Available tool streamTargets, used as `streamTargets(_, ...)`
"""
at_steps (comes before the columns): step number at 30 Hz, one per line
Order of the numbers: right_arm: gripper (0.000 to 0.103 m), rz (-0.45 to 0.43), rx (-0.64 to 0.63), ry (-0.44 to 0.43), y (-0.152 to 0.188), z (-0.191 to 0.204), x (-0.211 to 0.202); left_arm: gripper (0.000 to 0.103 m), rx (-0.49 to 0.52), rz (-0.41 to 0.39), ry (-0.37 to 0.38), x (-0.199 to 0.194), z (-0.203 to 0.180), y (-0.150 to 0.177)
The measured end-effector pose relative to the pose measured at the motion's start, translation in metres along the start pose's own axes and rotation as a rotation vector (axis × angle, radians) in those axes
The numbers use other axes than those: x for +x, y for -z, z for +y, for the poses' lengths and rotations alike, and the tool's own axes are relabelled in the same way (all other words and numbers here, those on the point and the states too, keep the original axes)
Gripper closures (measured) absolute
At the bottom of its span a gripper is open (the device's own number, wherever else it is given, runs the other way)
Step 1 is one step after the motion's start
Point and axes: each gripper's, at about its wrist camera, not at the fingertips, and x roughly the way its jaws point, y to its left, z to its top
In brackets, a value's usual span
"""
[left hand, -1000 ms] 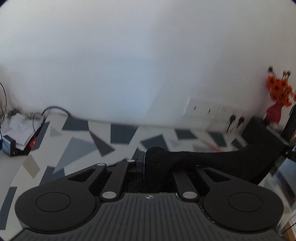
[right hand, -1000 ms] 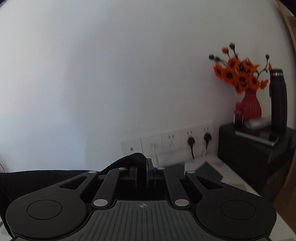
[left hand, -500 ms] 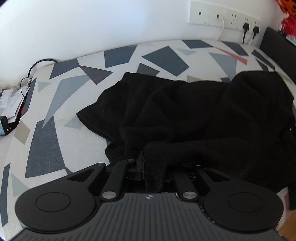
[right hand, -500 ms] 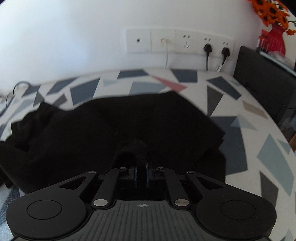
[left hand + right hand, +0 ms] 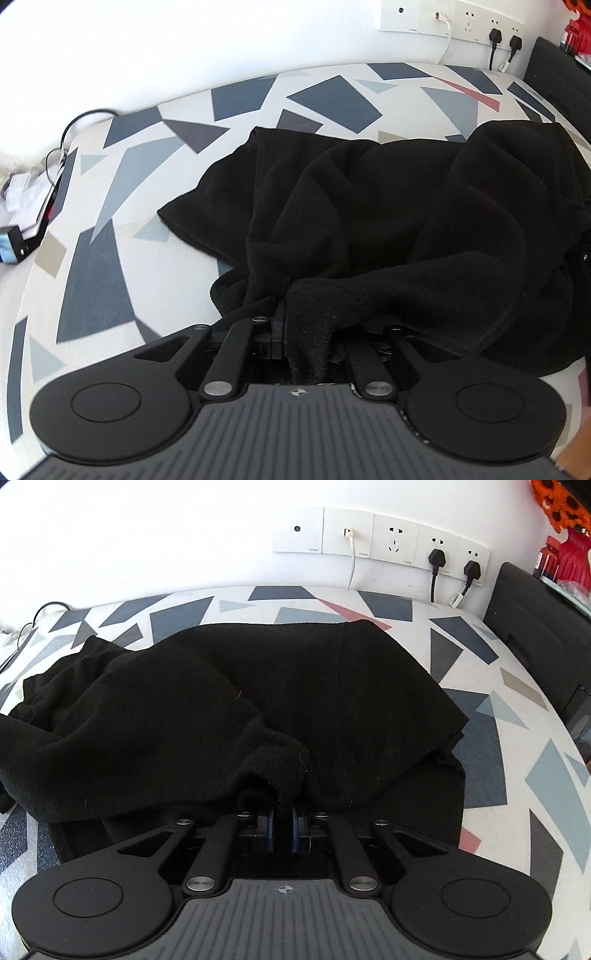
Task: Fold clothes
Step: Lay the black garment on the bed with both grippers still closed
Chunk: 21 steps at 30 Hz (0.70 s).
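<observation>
A second ago both cameras faced the wall with the cloth raised; now the black garment (image 5: 388,221) lies spread, still rumpled, on the patterned table (image 5: 92,280). On the left, the left gripper (image 5: 295,332) remains clamped on a bunched near edge (fabric drapes over the fingers). Centre: creases run across the body of the cloth. On the right, the right gripper (image 5: 282,827) is closed narrowly on another near-edge fold, blue pads (image 5: 270,830) visible. Judgement: the lay-down step is complete; smoothing and the first fold remain.

garment (image 5: 229,709) on table (image 5: 517,716), sockets (image 5: 395,539) behind, seemingly bunched leftward
</observation>
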Motion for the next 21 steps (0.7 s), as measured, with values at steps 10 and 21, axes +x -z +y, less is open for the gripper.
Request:
streamTargets(10, 0.096, 0.006, -0.024, -0.013, 0.007, -0.001, -0.008, 0.095, -0.008, 0.002, -0.019, -0.007, -0.004, 0.01)
streamTargets(21, 0.095, 0.027, -0.058, -0.02, 0.018, -0.003, -0.017, 0.095, -0.04, 0.005, -0.004, -0.015, 0.0, 0.017)
